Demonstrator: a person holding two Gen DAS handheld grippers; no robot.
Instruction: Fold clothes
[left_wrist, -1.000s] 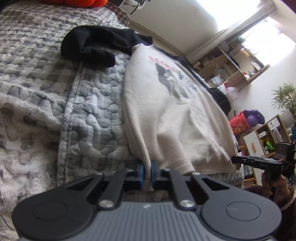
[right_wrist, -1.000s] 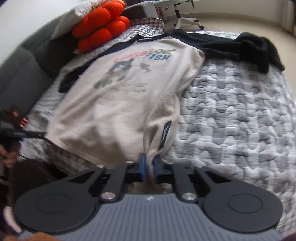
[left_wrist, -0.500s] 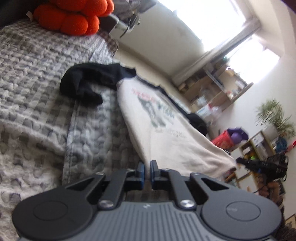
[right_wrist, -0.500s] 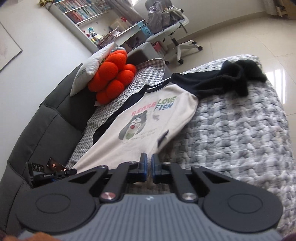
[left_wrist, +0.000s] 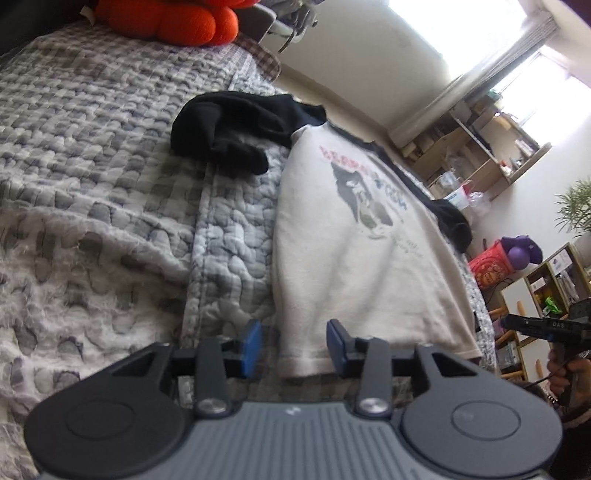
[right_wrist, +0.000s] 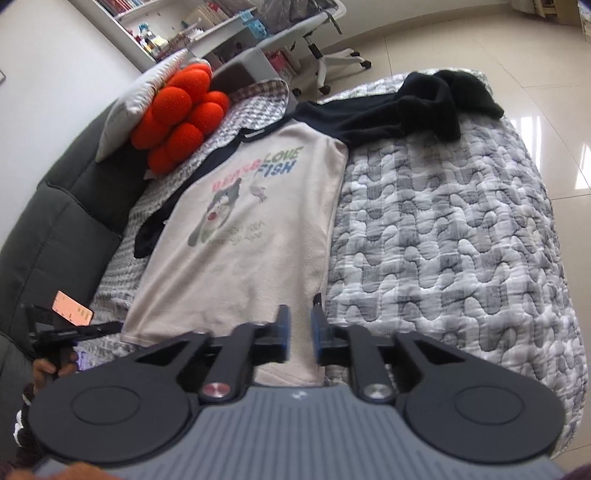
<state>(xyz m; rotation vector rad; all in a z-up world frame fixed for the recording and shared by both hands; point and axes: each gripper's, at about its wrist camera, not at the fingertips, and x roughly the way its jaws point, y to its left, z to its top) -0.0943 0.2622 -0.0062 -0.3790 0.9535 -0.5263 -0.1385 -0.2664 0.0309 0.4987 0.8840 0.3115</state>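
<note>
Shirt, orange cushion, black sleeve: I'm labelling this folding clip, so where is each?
shirt (right_wrist: 255, 236), right wrist view, cream chest under the print.
orange cushion (right_wrist: 181, 118), right wrist view, a middle ball.
black sleeve (left_wrist: 225, 125), left wrist view, bunched cuff end.

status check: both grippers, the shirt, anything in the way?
Left gripper open at hem corner. Right gripper open at other corner, holding nothing. Cream raglan shirt flat on quilt, black sleeves bunched, unfolded. Nothing blocking.
</note>
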